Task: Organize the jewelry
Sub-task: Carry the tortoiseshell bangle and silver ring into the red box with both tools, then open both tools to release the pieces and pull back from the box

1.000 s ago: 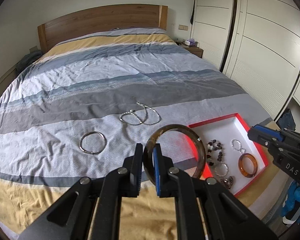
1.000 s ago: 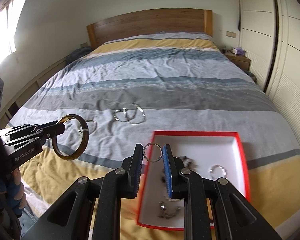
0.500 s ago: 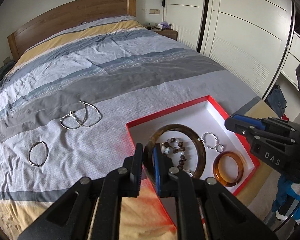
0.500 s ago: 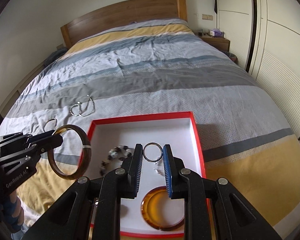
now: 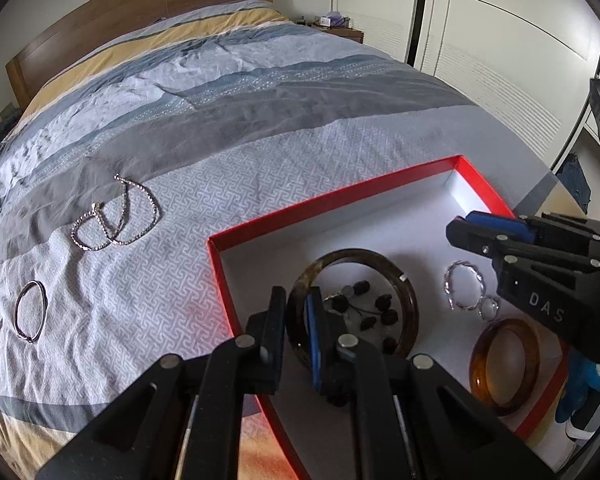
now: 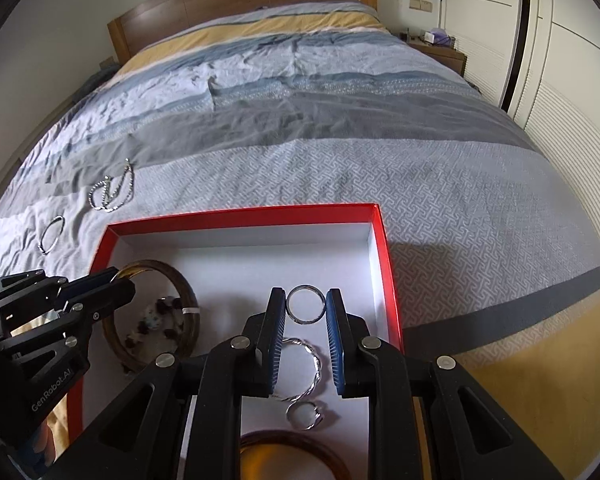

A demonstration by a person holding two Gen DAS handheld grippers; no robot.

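your left gripper (image 5: pixel 298 320) is clamped nearly closed on the rim of the dark brown bangle (image 5: pixel 396 276), low centre of the left wrist view, over the red box (image 5: pixel 324 204) and its beaded bracelet (image 5: pixel 374 308). your right gripper (image 6: pixel 306 310) pinches a small silver ring (image 6: pixel 305 304) btwn its pads, centre of the right wrist view, over the box interior. amber bangle (image 5: pixel 504 368) sits lower right. silver chain (image 5: pixel 116 220) & silver hoop (image 5: pixel 30 316) lie on the striped bedspread (image 5: pixel 260 120), left side.
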